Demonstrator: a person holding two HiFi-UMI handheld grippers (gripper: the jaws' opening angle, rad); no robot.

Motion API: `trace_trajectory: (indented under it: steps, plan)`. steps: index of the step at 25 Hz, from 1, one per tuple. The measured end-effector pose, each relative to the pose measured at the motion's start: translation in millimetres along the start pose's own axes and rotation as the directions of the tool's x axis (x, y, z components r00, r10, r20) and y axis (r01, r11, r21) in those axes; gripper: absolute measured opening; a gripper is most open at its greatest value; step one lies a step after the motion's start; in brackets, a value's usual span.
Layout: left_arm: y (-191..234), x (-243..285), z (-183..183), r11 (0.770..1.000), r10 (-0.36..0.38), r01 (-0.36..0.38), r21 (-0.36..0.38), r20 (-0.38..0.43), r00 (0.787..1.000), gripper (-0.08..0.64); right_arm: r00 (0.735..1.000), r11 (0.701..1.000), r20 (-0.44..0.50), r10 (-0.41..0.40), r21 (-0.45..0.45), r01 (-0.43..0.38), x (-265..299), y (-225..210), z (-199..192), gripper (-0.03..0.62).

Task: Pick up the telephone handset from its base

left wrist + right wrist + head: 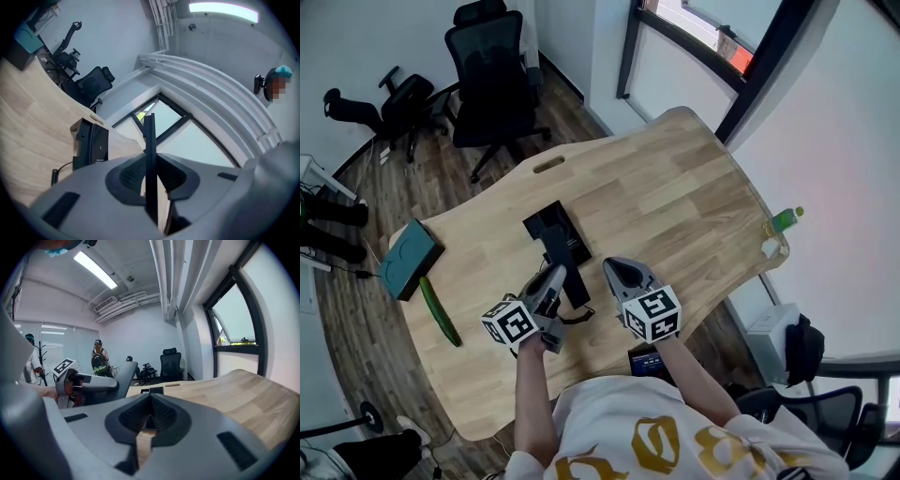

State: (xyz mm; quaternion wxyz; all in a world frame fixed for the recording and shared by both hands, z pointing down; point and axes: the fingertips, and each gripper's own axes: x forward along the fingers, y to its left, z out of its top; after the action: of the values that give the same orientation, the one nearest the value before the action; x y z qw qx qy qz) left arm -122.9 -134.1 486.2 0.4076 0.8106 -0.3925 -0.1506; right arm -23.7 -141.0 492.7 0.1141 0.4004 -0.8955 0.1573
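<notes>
Grey left tongs (555,274), right tongs (619,267), white shirt (614,427)

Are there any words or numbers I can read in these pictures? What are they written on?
Telephone base: tiny white print on its side, too small to read.
Person's shirt: big gold shapes, cut off at the picture's edge, not readable as a word.
Marker cubes: black-and-white square patterns, not words.
So no text here can be read.

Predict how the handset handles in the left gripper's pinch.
The handset looks like a rigid slab pinched across its thin side in the left gripper, so probably stiff but apt to pivot. The coiled cord may tug it back toward the base as it stretches.
</notes>
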Motion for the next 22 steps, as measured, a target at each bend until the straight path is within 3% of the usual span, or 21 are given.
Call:
trace_trajectory:
  steps: [7,10,14,19,22]
  plan:
    - [-25.1,-21.8,3.2,1.000,-0.019,0.020,-0.015,0.059,0.998,0.074,0.999,1.000,0.037,-0.014,-0.011,0.014,-22.7,5.9,12.5,0.005]
    - [-33.9,-29.5,5.7,1.000,-0.011,0.011,0.007,0.060,0.998,0.074,0.998,1.000,0.058,0.002,-0.007,-0.002,-27.9,13.0,18.8,0.005]
    - [-44.8,-34.8,9.4,1.000,-0.002,0.004,-0.013,0.122,0.993,0.074,0.996,0.999,0.073,0.052,-0.012,-0.051,-40.3,17.0,24.0,0.005]
    - [-56.8,-49.8,-3.4,0.999,0.039,-0.038,-0.003,0.138,0.990,0.074,0.995,0.998,0.078,0.060,-0.028,-0.058,-59.7,13.3,17.6,0.005]
    - [-62.7,-56.5,-14.6,0.999,0.047,-0.042,-0.033,0.166,0.985,0.074,0.994,0.998,0.094,0.060,-0.020,-0.058,-72.5,11.1,14.1,0.005]
